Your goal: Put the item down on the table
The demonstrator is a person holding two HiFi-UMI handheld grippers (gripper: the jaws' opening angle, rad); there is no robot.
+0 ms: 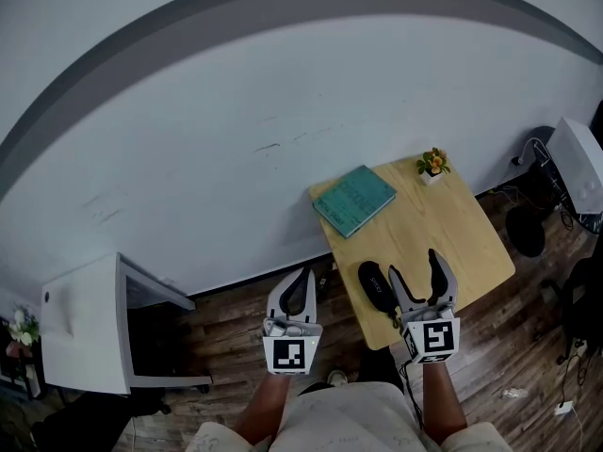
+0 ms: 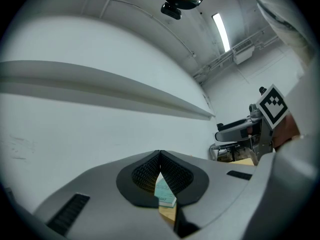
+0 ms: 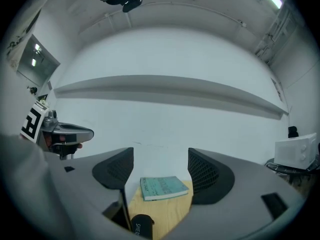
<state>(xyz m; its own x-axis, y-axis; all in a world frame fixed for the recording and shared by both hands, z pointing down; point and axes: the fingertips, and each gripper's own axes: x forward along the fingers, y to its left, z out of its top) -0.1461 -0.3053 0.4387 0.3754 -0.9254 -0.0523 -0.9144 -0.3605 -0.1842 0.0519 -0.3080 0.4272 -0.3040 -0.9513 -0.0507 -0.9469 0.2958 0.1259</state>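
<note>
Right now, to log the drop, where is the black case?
In the head view the black case lies on the wooden table near its front edge, just left of the open right gripper, nearer the person than the teal book.

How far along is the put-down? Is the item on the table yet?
Done, it seems: the black case lies flat on the table, nearer the person than the book. In hand: nothing. The right gripper is open with the case just below its fingers, and the left gripper is shut and empty. Left: probably only drawing the right gripper away.
</note>
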